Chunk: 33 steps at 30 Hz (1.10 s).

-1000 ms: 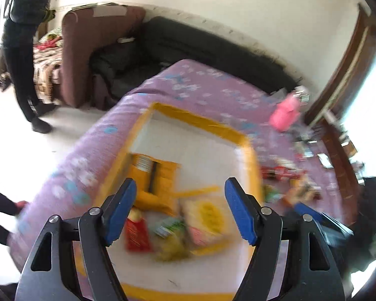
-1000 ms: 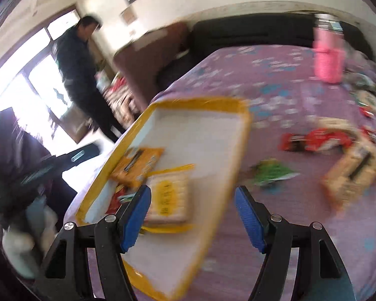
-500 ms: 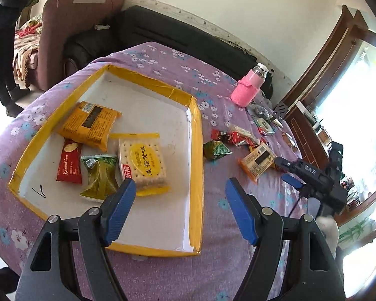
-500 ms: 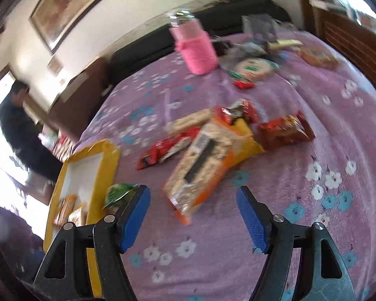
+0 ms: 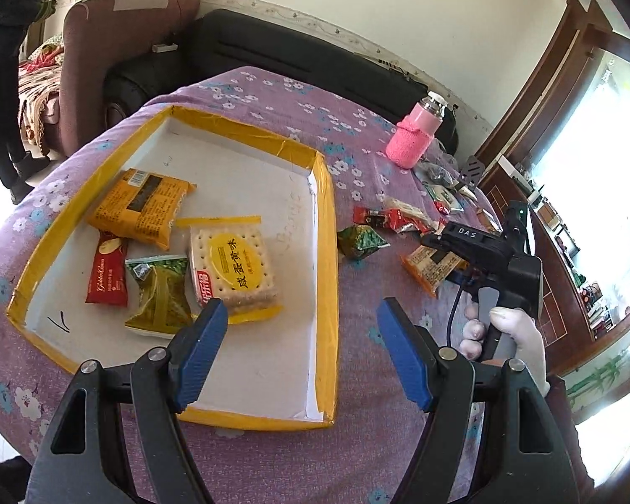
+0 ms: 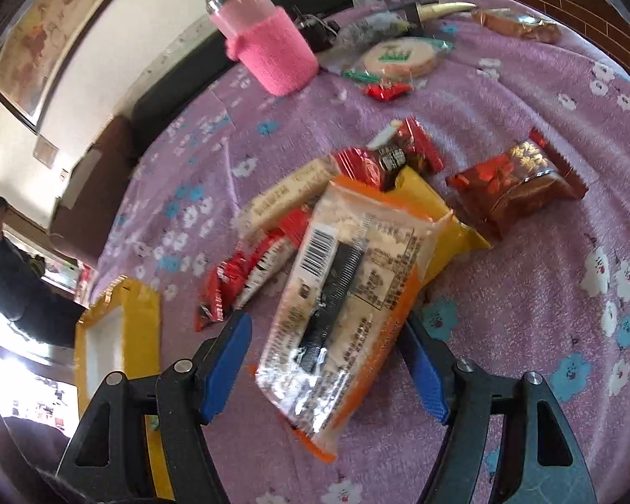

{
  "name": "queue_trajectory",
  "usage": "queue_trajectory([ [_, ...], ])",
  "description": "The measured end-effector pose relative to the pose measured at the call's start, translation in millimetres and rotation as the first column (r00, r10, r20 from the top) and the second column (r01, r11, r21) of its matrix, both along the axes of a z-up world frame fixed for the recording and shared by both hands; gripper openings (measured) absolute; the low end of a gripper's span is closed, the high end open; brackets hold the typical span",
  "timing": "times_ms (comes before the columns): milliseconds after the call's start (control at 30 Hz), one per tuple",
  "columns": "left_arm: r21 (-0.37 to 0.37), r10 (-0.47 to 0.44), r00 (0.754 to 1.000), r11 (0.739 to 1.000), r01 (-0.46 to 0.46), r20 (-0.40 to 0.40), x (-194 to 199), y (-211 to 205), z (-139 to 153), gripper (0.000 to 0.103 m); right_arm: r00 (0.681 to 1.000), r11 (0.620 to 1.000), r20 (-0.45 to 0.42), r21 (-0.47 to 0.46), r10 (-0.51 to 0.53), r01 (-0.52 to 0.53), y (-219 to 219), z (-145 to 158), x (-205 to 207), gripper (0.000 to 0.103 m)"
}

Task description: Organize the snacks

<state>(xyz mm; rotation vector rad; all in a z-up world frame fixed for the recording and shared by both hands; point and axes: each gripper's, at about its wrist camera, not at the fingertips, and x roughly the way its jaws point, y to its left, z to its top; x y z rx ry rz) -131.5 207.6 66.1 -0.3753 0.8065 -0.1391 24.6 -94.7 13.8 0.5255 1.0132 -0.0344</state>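
A clear, orange-edged packet of biscuits (image 6: 348, 294) lies on the purple flowered tablecloth (image 6: 525, 96), its far end resting over a yellow packet (image 6: 437, 218) and red wrappers (image 6: 248, 273). The right gripper (image 6: 327, 365) straddles its near end, jaws apart and just closing, pads not visibly pressing. The left gripper (image 5: 302, 353) hangs open over the yellow-rimmed white tray (image 5: 327, 252) holding four snacks.
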Motion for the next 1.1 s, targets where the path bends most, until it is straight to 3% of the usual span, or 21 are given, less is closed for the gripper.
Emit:
queue_trajectory([
  [33, 0.0, -0.003, 1.0, 1.0, 0.003, -0.001, 0.0, -0.6, -0.5, 0.074, 1.0, 1.0, 0.001, -0.025, -0.005, 0.005, 0.3, 0.1, -0.5, 0.054],
  [100, 0.0, -0.006, 1.0, 1.0, 0.006, -0.002, 0.0, -1.8, -1.6, 0.074, 1.0, 0.999, 0.008, 0.028, 0.024, -0.024, -3.0, -2.6, -3.3, 0.044],
  [333, -0.01, -0.021, 1.0, 1.0, 0.021, -0.007, -1.5, -5.5, -1.9, 0.074, 0.987, 0.983, 0.001, 0.09, 0.16, -0.159, -7.1, 4.0, -29.1, 0.033],
  [433, -0.006, -0.034, 0.999, 0.999, 0.034, -0.003, -2.6, -9.6, -0.8, 0.074, 0.963, 0.956, -0.021, 0.136, 0.267, -0.262, -2.3, 2.4, -50.1, 0.027],
  [533, -0.002, -0.05, 0.999, 0.999, 0.05, -0.004, -3.2, -16.4, -0.4, 0.074, 0.932, 0.929, -0.063, 0.128, 0.358, -0.348, 3.7, -4.0, -70.4, 0.037],
  [600, -0.001, -0.065, 0.998, 0.998, 0.065, -0.005, -3.9, -21.0, -0.3, 0.074, 0.916, 0.916, -0.076, 0.11, 0.394, -0.385, 1.4, -4.8, -80.7, 0.036],
  [667, 0.007, -0.081, 0.997, 0.997, 0.081, -0.006, -5.1, -26.1, 0.3, 0.074, 0.899, 0.903, -0.09, 0.086, 0.428, -0.421, -2.6, -0.4, -88.4, 0.045],
  [767, 0.016, -0.094, 0.996, 0.995, 0.094, -0.002, -6.0, -31.0, 2.1, 0.074, 0.892, 0.895, -0.073, 0.038, 0.446, -0.444, -16.5, 11.7, -100.1, 0.047],
  [933, 0.013, -0.105, 0.994, 0.994, 0.105, -0.011, -2.8, -39.4, 0.1, 0.074, 0.917, 0.917, 0.019, -0.049, 0.398, -0.397, -39.1, 36.7, -105.0, 0.05],
  [1000, 0.011, -0.118, 0.993, 0.993, 0.118, -0.018, -2.8, -44.8, -1.4, 0.074, 0.931, 0.93, 0.046, -0.086, 0.362, -0.357, -41.4, 36.0, -95.4, 0.056],
  [1100, 0.024, -0.131, 0.991, 0.991, 0.132, -0.017, -5.7, -50.1, -0.2, 0.074, 0.942, 0.941, 0.059, -0.103, 0.329, -0.322, -43.1, 23.5, -76.4, 0.056],
])
